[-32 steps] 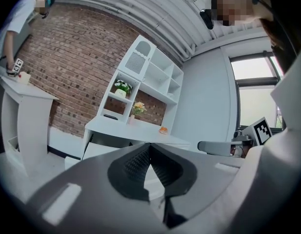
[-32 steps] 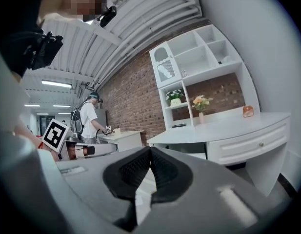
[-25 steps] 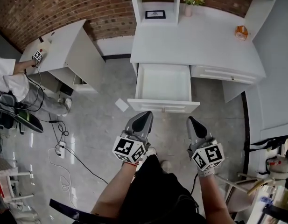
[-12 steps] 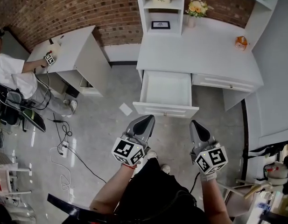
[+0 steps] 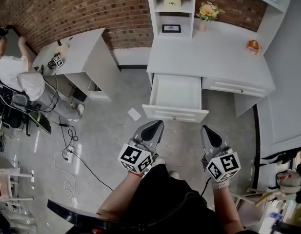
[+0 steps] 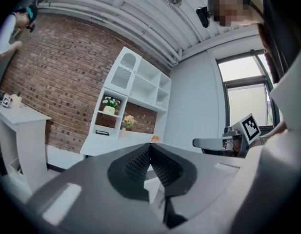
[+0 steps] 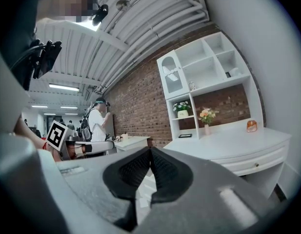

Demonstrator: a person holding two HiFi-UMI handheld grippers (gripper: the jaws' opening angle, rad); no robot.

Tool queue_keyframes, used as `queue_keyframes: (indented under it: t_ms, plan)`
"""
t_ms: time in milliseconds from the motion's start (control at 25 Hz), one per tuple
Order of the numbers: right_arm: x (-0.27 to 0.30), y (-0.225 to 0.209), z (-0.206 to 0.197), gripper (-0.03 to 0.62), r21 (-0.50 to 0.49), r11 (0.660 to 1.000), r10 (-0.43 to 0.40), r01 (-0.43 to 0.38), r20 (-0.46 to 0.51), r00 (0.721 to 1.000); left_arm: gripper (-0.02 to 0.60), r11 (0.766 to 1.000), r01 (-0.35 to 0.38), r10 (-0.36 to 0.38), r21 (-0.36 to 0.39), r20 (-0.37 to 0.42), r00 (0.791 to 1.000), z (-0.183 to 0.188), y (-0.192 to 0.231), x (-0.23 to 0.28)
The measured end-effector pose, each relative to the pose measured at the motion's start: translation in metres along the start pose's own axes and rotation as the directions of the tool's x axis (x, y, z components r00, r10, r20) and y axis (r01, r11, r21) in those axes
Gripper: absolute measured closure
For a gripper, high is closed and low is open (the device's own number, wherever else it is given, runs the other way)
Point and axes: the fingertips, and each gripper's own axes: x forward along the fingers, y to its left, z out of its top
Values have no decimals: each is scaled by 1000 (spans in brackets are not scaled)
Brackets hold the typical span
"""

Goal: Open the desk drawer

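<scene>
The desk drawer stands open at the centre of the head view, pulled out from under the white desk toward the bottom of the frame. Its long axis runs up and down the picture, its front panel faces the person, and its white inside looks bare. A second drawer to its right is closed flush with the desk.

Both forearms rise from the bottom edge. The left gripper and the right gripper are held side by side and point up-frame at the drawer front, clear of it, with floor between.

The left gripper view shows its jaws pressed together with nothing between them. The right gripper view shows the same: tips closed and empty.

Only the head view looks into the drawer and shows the scrap of paper on the floor to its left. The gripper views look level instead. They show the shelf unit above the desk at full height, the ceiling, and the knob on the closed drawer. The right gripper view also shows a person with a backpack standing by the side table.
</scene>
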Motion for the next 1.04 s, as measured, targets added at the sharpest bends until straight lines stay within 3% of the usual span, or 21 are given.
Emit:
queue_keyframes:
  t_ms: [240, 480, 1040]
  plan:
    - [-5, 8, 9, 591, -4, 1000, 2, -2, 8, 1000, 578, 998, -47, 48, -29, 31, 998, 8, 2, -12]
    - [-7, 21, 17, 591, -38, 999, 20, -20, 3, 1000, 578, 998, -65, 65, -11, 29, 997, 15, 7, -19]
    - [-32, 24, 11, 591, -28, 1000, 13, -13, 5, 1000, 578, 999, -50, 51, -19, 35, 998, 3, -16, -29]
